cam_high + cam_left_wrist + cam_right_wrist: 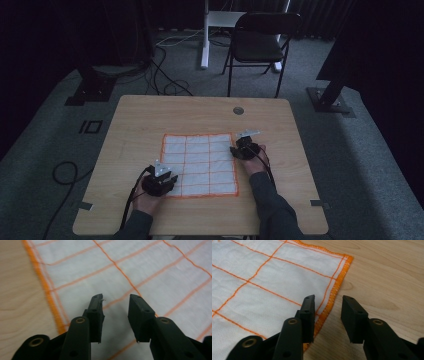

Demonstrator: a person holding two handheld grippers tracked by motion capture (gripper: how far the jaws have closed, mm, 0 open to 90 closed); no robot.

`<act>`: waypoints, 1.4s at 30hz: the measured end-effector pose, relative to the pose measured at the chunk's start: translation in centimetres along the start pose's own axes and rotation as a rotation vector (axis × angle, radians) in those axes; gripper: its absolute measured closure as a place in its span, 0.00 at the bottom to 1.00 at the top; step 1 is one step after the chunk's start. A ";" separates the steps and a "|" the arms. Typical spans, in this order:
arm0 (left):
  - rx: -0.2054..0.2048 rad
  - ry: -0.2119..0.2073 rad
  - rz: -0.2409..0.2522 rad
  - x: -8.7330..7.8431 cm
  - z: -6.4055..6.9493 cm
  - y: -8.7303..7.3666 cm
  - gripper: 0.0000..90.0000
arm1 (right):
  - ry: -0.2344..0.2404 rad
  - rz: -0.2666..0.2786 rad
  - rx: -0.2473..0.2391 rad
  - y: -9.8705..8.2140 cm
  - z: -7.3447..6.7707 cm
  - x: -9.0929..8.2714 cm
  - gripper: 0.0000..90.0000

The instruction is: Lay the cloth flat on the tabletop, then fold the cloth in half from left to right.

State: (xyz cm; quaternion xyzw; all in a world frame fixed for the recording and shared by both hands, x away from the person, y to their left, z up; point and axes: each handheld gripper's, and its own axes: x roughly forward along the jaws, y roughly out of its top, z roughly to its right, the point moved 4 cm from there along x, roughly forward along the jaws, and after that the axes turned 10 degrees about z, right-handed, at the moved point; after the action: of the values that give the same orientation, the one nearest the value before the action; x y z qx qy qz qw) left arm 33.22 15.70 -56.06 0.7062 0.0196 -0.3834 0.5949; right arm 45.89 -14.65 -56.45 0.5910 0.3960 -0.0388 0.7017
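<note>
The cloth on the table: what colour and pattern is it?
White cloth with an orange grid and orange stitched edge; clearest in the right gripper view.

My cloth (200, 164) is white with a thin orange grid and a thick orange hem; my table (150, 115) is pale wood-grain; my grippers (115, 315) are black.

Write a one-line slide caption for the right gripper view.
Open right gripper poised over the orange-stitched edge of a white grid-patterned cloth lying flat on a wooden table.
</note>
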 end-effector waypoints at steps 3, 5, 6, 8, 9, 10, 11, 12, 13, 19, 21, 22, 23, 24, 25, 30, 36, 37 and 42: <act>-0.031 0.038 0.031 -0.2 -1.3 0.5 0.71 | 0.006 0.024 0.015 -0.1 0.0 -0.5 0.68; -0.046 0.049 0.038 -0.2 -1.8 0.6 0.71 | 0.010 0.031 0.015 -0.1 -0.1 -0.7 0.67; -0.067 0.069 0.047 -0.2 -2.7 0.8 0.71 | 0.013 0.050 0.020 -0.1 -0.1 -1.3 0.66; -0.078 0.086 0.059 -0.1 -3.4 0.9 0.71 | 0.020 0.061 0.021 -0.1 -0.3 -1.8 0.65; -0.079 0.094 0.059 -0.1 -3.7 1.0 0.70 | 0.022 0.063 0.019 -0.2 -0.4 -2.0 0.65; -0.083 0.100 0.061 -0.1 -3.9 1.0 0.70 | 0.026 0.066 0.016 -0.2 -0.4 -2.2 0.64; -0.085 0.107 0.064 -0.1 -4.2 1.0 0.70 | 0.029 0.069 0.014 -0.2 -0.5 -2.4 0.64; -0.090 0.111 0.064 -0.2 -4.5 1.0 0.69 | 0.033 0.076 0.013 -0.2 -0.7 -2.6 0.64; -0.098 0.117 0.069 -0.1 -4.7 1.0 0.69 | 0.040 0.079 0.017 -0.3 -0.9 -2.7 0.64; -0.119 0.125 0.068 -0.1 -5.4 0.7 0.68 | 0.058 0.089 0.015 -0.5 -1.4 -3.3 0.63; -0.120 0.124 0.073 0.0 -5.5 0.7 0.68 | 0.059 0.090 0.019 -0.6 -1.5 -3.4 0.63; -0.116 0.125 0.074 0.0 -5.5 0.7 0.68 | 0.060 0.091 0.019 -0.6 -1.5 -3.5 0.63; -0.112 0.126 0.076 0.1 -5.6 0.6 0.67 | 0.062 0.091 0.019 -0.7 -1.5 -3.5 0.63; -0.112 0.125 0.076 0.2 -5.7 0.6 0.67 | 0.065 0.089 0.020 -0.7 -1.6 -3.6 0.63; -0.114 0.126 0.076 0.3 -5.8 0.6 0.67 | 0.065 0.092 0.017 -0.8 -1.8 -3.8 0.63; -0.125 0.126 0.073 0.3 -6.1 0.7 0.66 | 0.066 0.106 0.010 -1.1 -2.0 -4.5 0.63; -0.130 0.127 0.070 0.4 -6.2 0.8 0.66 | 0.058 0.099 0.016 -1.9 -1.9 -4.9 0.62; -0.130 0.130 0.067 0.5 -6.3 0.7 0.66 | 0.057 0.098 0.015 -2.0 -1.8 -5.0 0.62; -0.129 0.134 0.049 0.8 -6.4 0.5 0.66 | 0.055 0.094 0.024 -2.8 -1.6 -5.5 0.62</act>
State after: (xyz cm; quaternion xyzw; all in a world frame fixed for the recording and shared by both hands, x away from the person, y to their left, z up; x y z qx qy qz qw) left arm 37.40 20.68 -56.09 0.6906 0.0669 -0.3188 0.6457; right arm 39.86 -16.38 -55.40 0.6181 0.3867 0.0058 0.6844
